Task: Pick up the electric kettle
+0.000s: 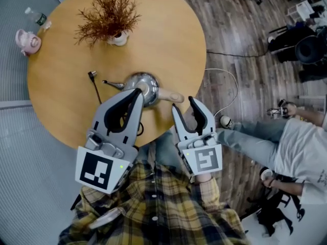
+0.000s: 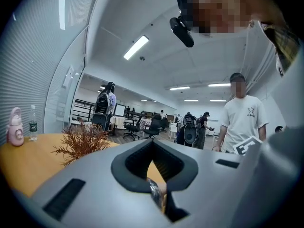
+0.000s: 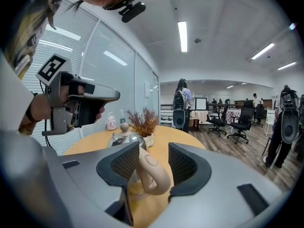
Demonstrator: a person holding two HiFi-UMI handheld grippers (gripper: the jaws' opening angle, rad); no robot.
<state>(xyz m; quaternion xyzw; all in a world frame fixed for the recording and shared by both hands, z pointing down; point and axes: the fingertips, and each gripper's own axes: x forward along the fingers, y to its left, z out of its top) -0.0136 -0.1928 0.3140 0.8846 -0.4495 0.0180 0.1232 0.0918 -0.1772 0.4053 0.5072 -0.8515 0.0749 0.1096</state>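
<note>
Right gripper view: steel electric kettle point(image 3: 118, 139), upright on the round counter point(image 3: 180, 134), rigid, slick-sided, likely heavy if filled, best taken by its beige handle point(image 3: 148, 174), now between the released fingers of the right gripper point(image 3: 154, 152); left gripper point(image 2: 152, 144) fingers clenched, empty.

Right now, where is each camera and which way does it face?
Head view: on the person's head, steeply down at table, kettle, left gripper, right gripper, plaid shirt.
Left gripper view: on that gripper, across the table toward the office; own shut jaws show.
Right gripper view: on that gripper, toward the kettle's handle between its open jaws; the hand holding the left gripper shows.
Shared: both gripper views show the dried plant.
</note>
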